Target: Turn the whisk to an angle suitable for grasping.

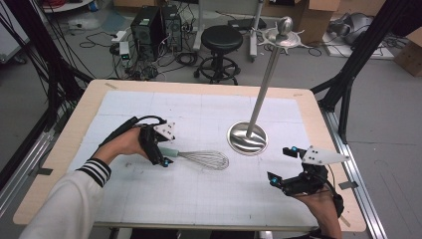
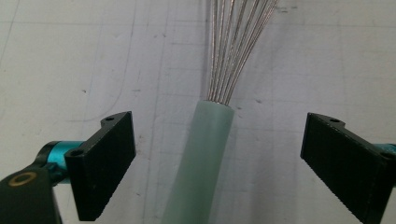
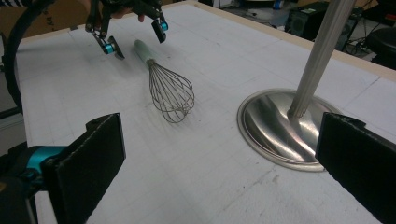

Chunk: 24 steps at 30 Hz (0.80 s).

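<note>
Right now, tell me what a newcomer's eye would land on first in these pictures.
The tall steel stand rises from its round base on the right half of the table. Left of it lies a whisk with a pale green handle. The left gripper sits over that handle, jaws open on either side without touching, while the right gripper waits open near the front right corner.

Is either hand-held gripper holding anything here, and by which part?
Nothing is held. The left hand-held gripper straddles the whisk handle, pads apart from it. The right hand-held gripper is open.
</note>
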Each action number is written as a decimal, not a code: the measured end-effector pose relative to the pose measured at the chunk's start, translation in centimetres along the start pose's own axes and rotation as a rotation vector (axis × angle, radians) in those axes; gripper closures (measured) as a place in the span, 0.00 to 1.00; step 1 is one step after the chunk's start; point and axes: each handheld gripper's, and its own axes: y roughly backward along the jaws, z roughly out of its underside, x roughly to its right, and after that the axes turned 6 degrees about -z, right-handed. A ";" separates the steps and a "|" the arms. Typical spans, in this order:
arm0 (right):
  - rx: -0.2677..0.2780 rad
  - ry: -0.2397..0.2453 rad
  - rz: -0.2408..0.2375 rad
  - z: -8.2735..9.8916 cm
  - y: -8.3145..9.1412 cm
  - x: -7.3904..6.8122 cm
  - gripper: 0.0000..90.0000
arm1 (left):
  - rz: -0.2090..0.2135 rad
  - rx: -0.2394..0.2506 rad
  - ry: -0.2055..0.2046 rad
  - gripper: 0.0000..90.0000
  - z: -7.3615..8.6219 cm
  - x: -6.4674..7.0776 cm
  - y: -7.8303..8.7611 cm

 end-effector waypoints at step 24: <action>0.004 0.005 -0.005 -0.1 0.1 0.0 0.01 | 0.010 -0.077 -0.027 0.55 -0.2 -0.4 -1.5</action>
